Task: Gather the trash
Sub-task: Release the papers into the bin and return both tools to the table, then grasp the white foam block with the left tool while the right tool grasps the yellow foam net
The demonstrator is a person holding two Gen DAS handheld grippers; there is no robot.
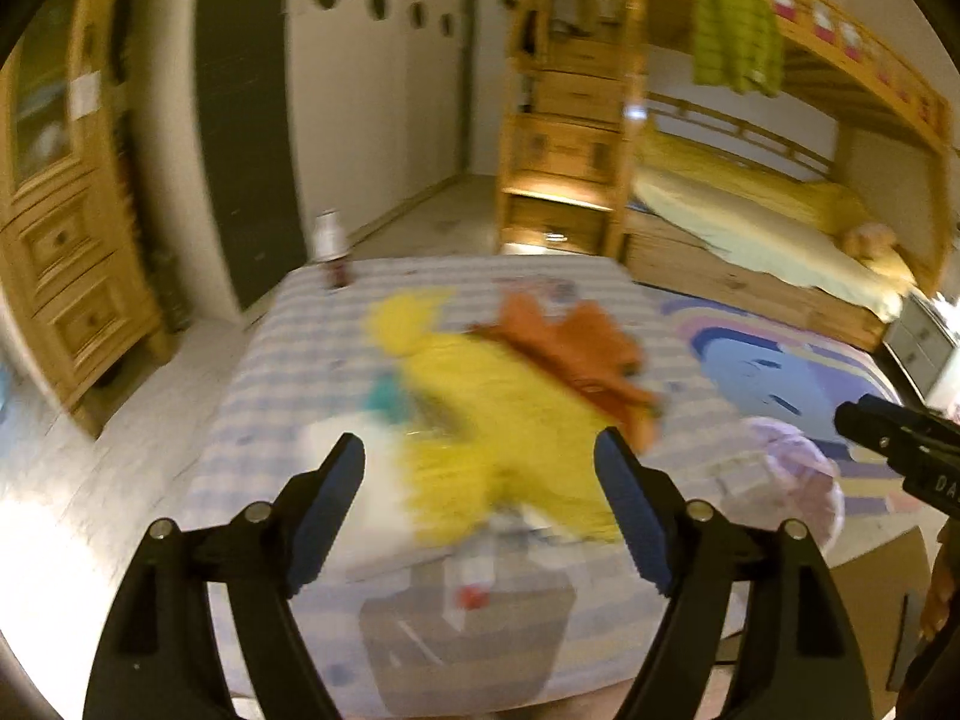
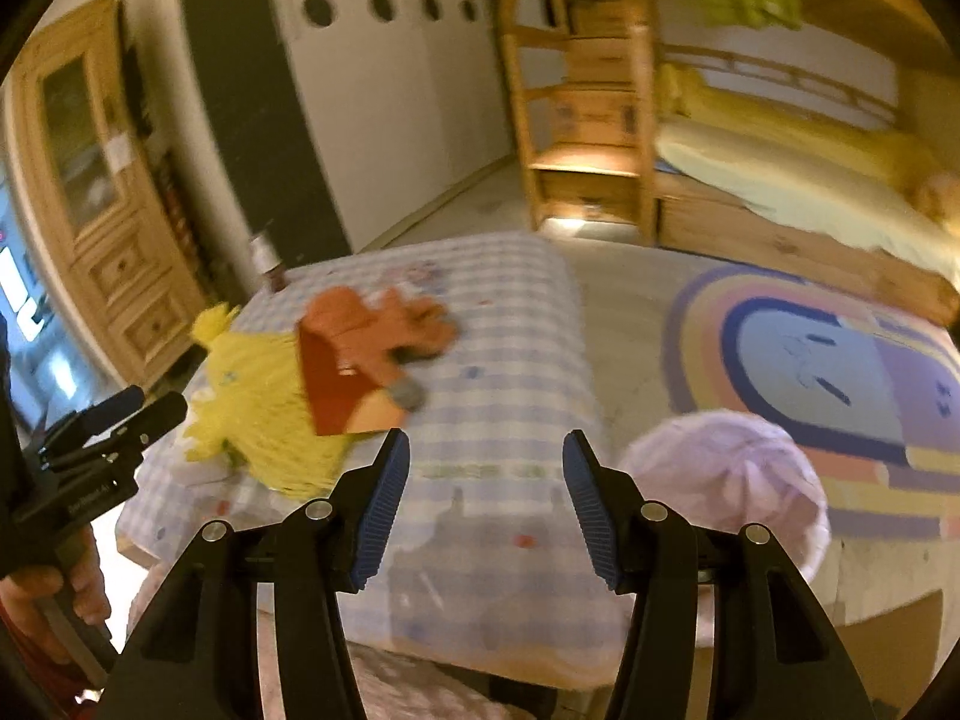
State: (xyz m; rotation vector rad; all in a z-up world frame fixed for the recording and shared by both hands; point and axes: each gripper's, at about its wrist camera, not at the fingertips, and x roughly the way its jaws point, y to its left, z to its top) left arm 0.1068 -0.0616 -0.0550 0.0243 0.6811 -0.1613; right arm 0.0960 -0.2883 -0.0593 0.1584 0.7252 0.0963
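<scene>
left gripper (image 1: 480,468) – jaws apart, empty, above yellow garment (image 1: 492,420) | right gripper (image 2: 486,468) – jaws apart, over checked mattress (image 2: 504,360)

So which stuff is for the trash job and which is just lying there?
For the job, probably: lilac bin, bottle, blurred white scrap.
Just lying about: yellow cloth, orange cloth, green jacket, rug.
</scene>
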